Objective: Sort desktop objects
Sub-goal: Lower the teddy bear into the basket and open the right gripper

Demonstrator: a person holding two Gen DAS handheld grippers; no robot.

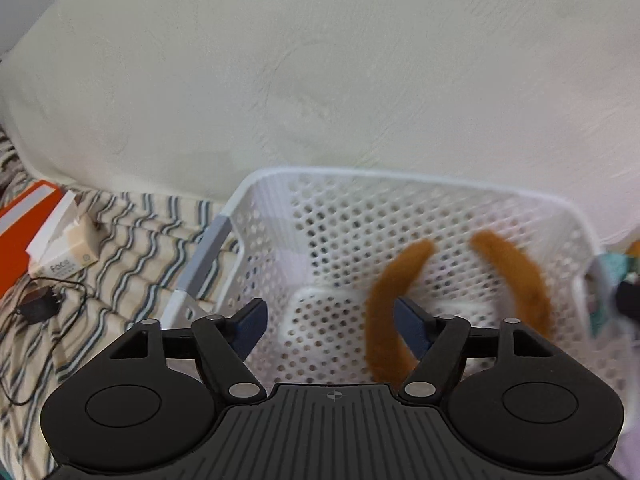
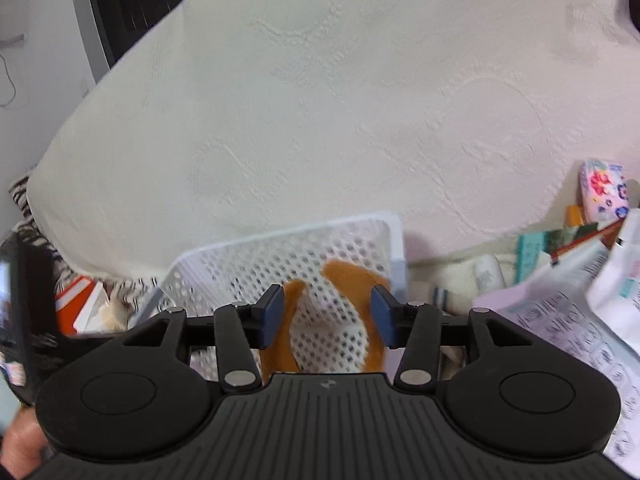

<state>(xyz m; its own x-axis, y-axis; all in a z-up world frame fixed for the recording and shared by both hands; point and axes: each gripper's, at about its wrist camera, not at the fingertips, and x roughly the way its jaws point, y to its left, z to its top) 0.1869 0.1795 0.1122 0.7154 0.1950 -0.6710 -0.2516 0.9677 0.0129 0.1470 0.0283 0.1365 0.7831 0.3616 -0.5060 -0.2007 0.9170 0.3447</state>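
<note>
The white mesh basket (image 1: 400, 216) is holding an orange furry headband (image 1: 384, 312); left tongs (image 1: 330, 324) and right tongs (image 2: 326, 316) are hovering wide, gripping nothing.

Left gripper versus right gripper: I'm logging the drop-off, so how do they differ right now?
The left gripper frames bare mesh floor of the white basket, with the orange fuzzy headband partly behind one fingertip; the right gripper has the headband's curve showing between its fingers, though contact is unclear. The left gripper's gap looks wider than the right's. Both are open, aimed into the same basket.
</note>
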